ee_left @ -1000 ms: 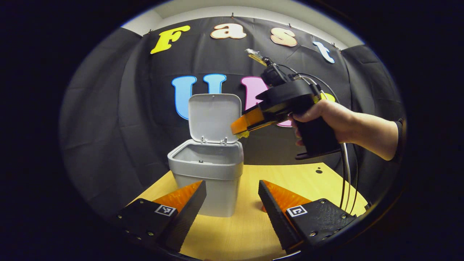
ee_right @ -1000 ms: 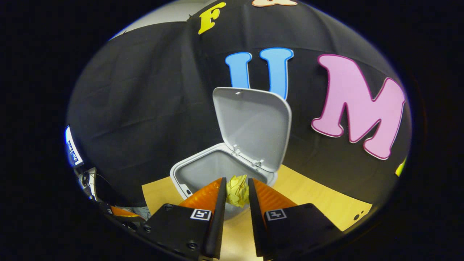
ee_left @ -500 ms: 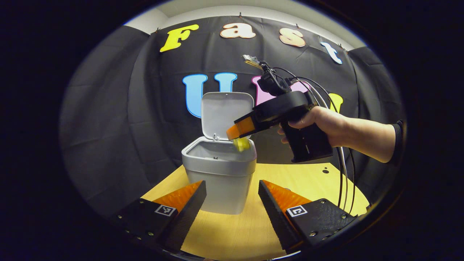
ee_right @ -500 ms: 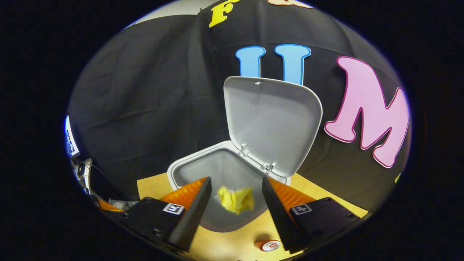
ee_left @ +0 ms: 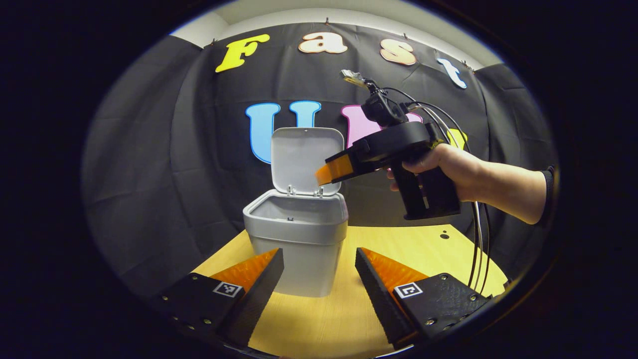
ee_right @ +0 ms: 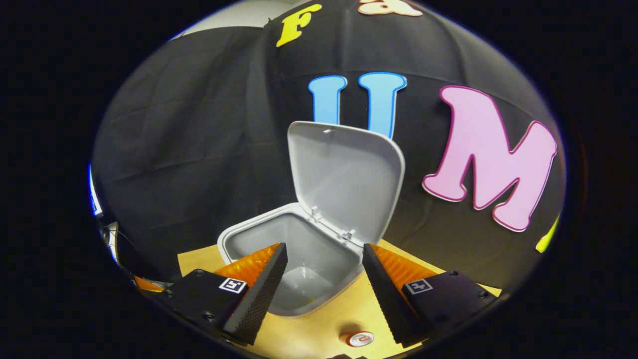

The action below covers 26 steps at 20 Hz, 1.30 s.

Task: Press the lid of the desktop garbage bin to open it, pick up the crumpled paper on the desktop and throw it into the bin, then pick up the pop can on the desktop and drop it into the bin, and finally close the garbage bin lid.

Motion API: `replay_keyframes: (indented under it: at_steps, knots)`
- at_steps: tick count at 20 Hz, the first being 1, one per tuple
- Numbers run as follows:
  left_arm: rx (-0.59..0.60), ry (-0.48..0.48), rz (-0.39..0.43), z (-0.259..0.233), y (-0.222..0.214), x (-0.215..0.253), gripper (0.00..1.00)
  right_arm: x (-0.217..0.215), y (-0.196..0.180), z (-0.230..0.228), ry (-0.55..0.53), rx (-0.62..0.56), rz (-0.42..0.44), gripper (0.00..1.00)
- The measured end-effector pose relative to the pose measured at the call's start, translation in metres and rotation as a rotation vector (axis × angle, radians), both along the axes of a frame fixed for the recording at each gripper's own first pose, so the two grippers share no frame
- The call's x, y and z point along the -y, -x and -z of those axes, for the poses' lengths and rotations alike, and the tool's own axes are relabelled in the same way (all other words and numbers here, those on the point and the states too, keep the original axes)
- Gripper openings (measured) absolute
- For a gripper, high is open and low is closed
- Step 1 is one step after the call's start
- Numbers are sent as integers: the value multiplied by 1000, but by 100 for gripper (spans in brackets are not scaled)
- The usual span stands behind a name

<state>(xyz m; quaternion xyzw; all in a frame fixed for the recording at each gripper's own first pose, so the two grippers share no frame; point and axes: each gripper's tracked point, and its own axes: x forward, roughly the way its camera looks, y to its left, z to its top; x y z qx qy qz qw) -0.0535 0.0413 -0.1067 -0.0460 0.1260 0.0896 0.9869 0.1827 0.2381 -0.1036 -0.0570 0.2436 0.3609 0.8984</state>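
The grey bin (ee_left: 295,239) stands on the wooden table with its lid (ee_left: 305,157) swung up and open. In the left gripper view a hand holds my right gripper (ee_left: 324,174) above the bin's right rim, with nothing in it. The right gripper view looks down into the bin (ee_right: 249,239) past the raised lid (ee_right: 344,179); my right gripper (ee_right: 324,247) is open over the mouth. A thin yellow sliver (ee_right: 310,300), perhaps the crumpled paper, lies at the bin's bottom. The pop can (ee_right: 360,339) stands on the table just before the bin. My left gripper (ee_left: 318,252) is open, low in front of the bin.
The wooden table (ee_left: 398,244) extends right of the bin, with a small dark hole (ee_left: 441,235) near its back edge. Cables (ee_left: 476,239) hang from the right gripper down to the table's right side. Black cloth walls close in behind the bin.
My right gripper opened over the bin and the yellow crumpled paper dropped in. The right gripper then rose and drew back a little. The left gripper barely moved.
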Motion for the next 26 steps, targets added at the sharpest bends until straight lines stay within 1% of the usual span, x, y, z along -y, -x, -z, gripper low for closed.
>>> replay_keyframes:
  at_steps: [2, 5, 7, 9, 11, 13, 16, 18, 20, 22, 24, 26]
  knots:
    - [3, 5, 27, 3, -5, 7, 95, 20, -2, -5, -8, 18, 41, 98]
    - [0, 11, 64, 13, -13, 20, 95, 59, -4, -14, -35, 43, 127, 98]
    - [-10, 23, 99, 24, -20, 32, 95, 93, -8, -20, -49, 90, 204, 98]
    - [-39, 14, 142, 43, -30, 47, 95, 132, -9, -25, -54, 156, 288, 98]
    - [-66, -1, 187, 63, -44, 63, 95, 171, -7, -20, -39, 200, 367, 98]
    - [-91, -11, 227, 83, -60, 77, 95, 209, -2, -7, -15, 203, 444, 98]
    - [-103, 17, 288, 110, -84, 101, 95, 250, 7, 7, -12, 224, 535, 99]
    - [-111, 22, 314, 127, -98, 112, 95, 275, 13, 13, -3, 256, 581, 98]
    - [-113, 7, 343, 144, -111, 122, 96, 294, 23, 19, 5, 280, 609, 98]
    - [-122, -11, 362, 161, -124, 130, 96, 308, 33, 23, -17, 301, 643, 99]
    - [-136, -15, 365, 178, -134, 137, 95, 316, 43, 33, -37, 283, 663, 98]
    - [-135, -18, 352, 188, -144, 140, 95, 325, 50, 51, -22, 258, 687, 98]
